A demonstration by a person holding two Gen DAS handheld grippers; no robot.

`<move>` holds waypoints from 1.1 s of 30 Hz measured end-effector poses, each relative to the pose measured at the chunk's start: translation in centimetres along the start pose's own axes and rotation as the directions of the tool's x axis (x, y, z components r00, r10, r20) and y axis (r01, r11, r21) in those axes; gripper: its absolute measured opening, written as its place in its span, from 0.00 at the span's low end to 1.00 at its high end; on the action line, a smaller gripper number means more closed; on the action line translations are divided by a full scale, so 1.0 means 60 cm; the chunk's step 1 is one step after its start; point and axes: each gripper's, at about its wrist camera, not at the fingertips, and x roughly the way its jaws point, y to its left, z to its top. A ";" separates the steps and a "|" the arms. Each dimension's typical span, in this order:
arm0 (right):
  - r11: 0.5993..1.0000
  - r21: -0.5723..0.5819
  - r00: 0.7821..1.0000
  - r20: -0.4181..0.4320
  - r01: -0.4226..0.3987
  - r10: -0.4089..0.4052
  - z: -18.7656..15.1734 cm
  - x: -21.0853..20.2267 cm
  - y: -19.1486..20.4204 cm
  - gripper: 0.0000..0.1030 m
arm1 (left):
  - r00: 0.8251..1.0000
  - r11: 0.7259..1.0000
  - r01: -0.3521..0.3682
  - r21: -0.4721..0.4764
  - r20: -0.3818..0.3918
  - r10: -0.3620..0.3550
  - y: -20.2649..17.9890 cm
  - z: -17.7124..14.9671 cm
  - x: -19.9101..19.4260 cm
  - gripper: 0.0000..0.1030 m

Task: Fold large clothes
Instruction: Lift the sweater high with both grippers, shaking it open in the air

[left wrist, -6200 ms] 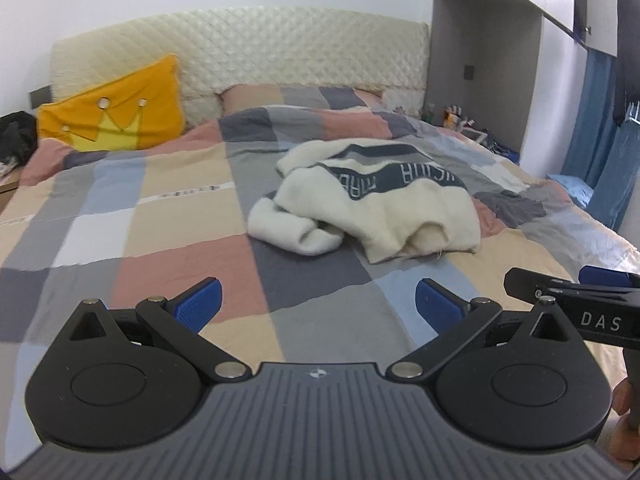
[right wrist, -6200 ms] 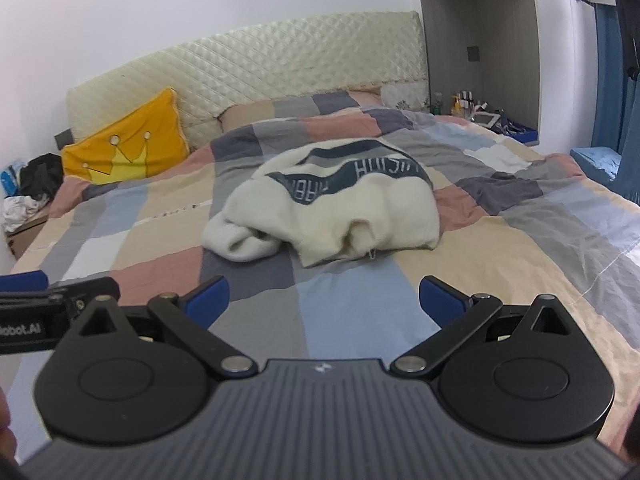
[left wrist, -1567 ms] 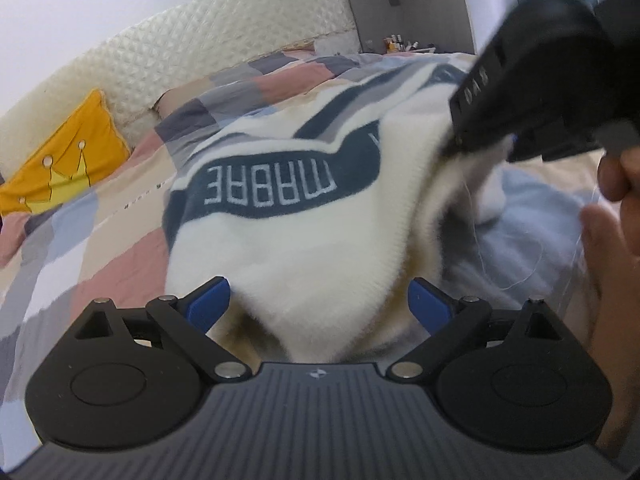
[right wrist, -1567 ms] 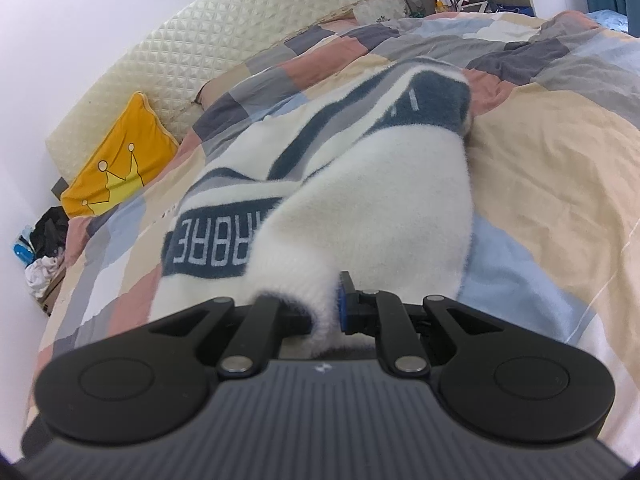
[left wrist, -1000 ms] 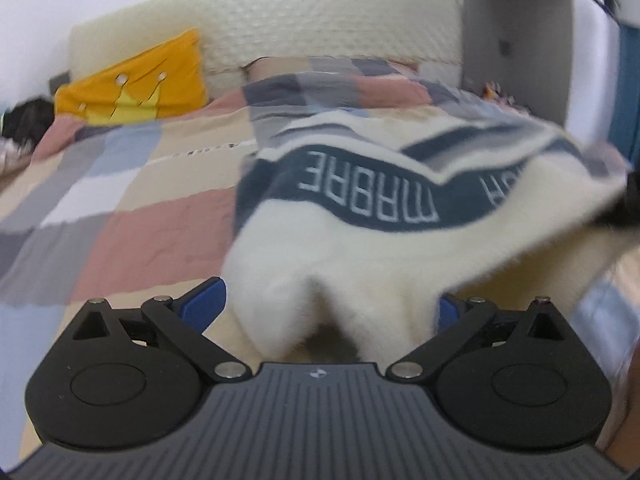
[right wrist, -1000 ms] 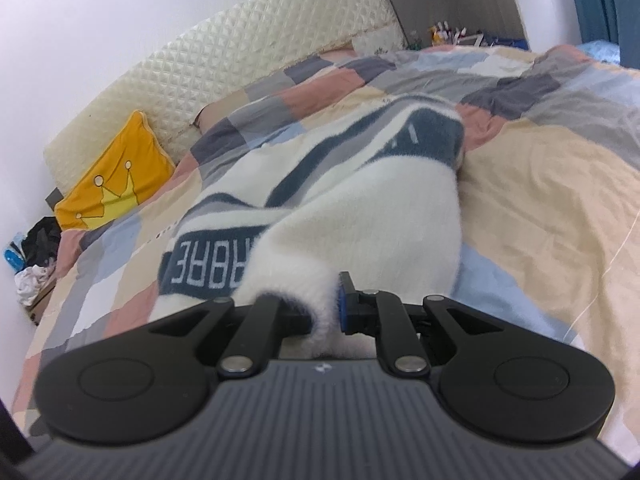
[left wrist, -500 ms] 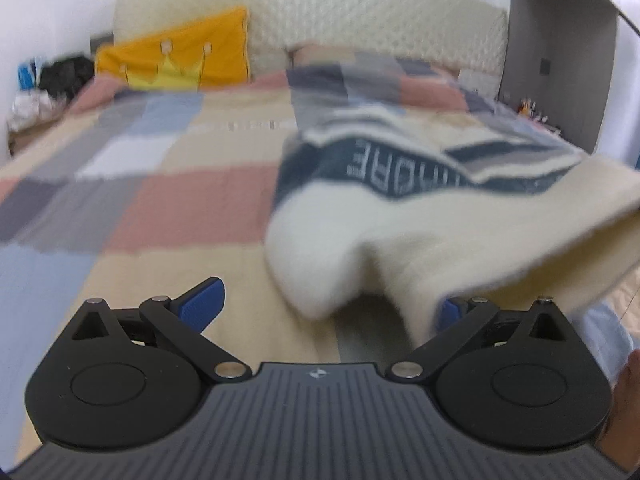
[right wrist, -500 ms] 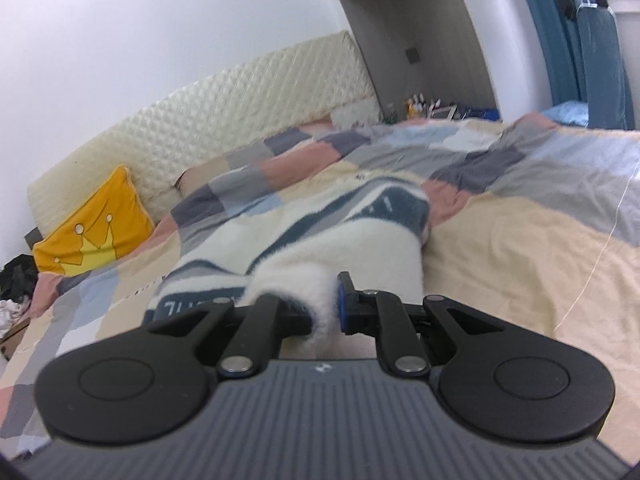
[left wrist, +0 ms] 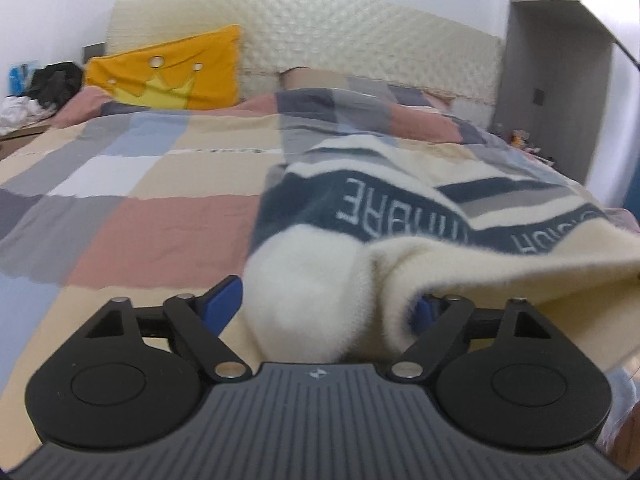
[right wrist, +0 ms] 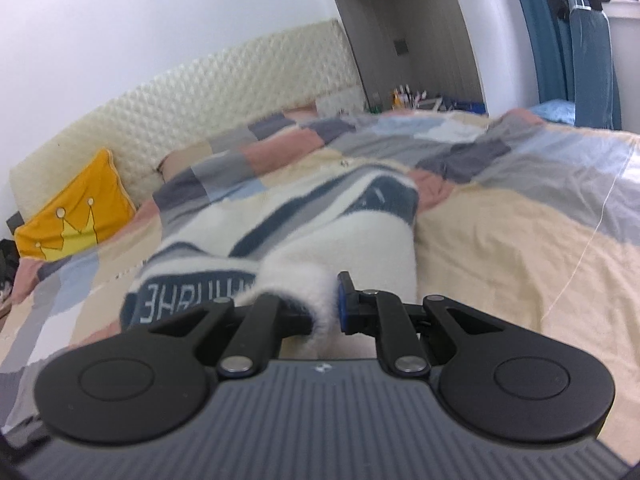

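A cream fleece sweater (left wrist: 312,272) with a dark blue lettered band lies stretched across the patchwork bed quilt (left wrist: 160,224). In the left wrist view a thick fluffy fold of it bulges between the fingers of my left gripper (left wrist: 324,304). The jaws are closing on it but still stand wide. The left blue pad (left wrist: 224,300) is just beside the fold, and the right pad is half buried under the hem. My right gripper (right wrist: 324,300) is shut on another fold of the sweater (right wrist: 348,240), lifting its near edge off the quilt.
A yellow crown pillow (left wrist: 168,72) leans on the quilted headboard (left wrist: 340,28). Clothes are heaped on a low stand at far left (left wrist: 44,84). A grey wall niche with small items (right wrist: 416,100) and blue curtains (right wrist: 576,60) stand to the right.
The left gripper's fingers have drawn inward around the sweater's fluffy fold, which now sits centred between them. The right gripper keeps its hold and has tipped upward a little.
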 end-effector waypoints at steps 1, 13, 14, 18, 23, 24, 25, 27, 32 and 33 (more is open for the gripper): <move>1.000 0.028 1.000 -0.022 0.003 -0.002 0.000 0.004 -0.004 0.13 | 1.000 1.000 0.029 0.004 -0.002 -0.029 0.001 0.001 0.005 0.69; 0.991 0.054 0.971 -0.214 0.121 -0.106 -0.061 0.043 0.014 0.30 | 0.985 0.972 0.150 -0.179 0.111 -0.131 0.040 0.033 -0.018 0.17; 0.992 0.050 0.967 -0.233 0.119 -0.105 -0.065 0.048 0.015 0.30 | 0.984 0.969 0.153 -0.192 0.124 -0.130 0.044 0.036 -0.024 0.17; 0.986 0.089 0.947 -0.302 0.138 -0.105 -0.079 0.060 0.004 0.32 | 0.982 0.962 0.158 -0.224 0.141 -0.128 0.051 0.041 -0.041 0.16; 0.988 0.057 0.985 -0.107 0.145 -0.139 -0.046 0.004 0.014 0.25 | 0.974 0.956 0.176 -0.233 0.181 -0.135 0.050 0.042 -0.082 0.16; 0.990 0.026 0.988 -0.073 0.135 -0.133 -0.038 -0.009 0.021 0.20 | 0.971 0.955 0.184 -0.235 0.192 -0.140 0.051 0.042 -0.095 0.16; 0.992 -0.003 0.991 -0.035 0.128 -0.128 -0.030 -0.023 0.026 0.18 | 0.967 0.952 0.193 -0.238 0.208 -0.145 0.052 0.042 -0.110 0.16; 0.993 -0.051 0.994 0.024 0.107 -0.106 -0.010 -0.051 0.034 0.15 | 0.960 0.947 0.210 -0.243 0.235 -0.152 0.052 0.047 -0.143 0.16; 0.992 -0.127 0.994 0.107 0.007 0.006 0.063 -0.111 0.044 0.12 | 0.945 0.932 0.235 -0.274 0.290 -0.153 0.058 0.091 -0.209 0.16; 0.987 -0.159 0.992 0.115 -0.025 0.044 0.081 -0.118 0.052 0.11 | 0.940 0.935 0.232 -0.269 0.310 -0.144 0.058 0.105 -0.225 0.16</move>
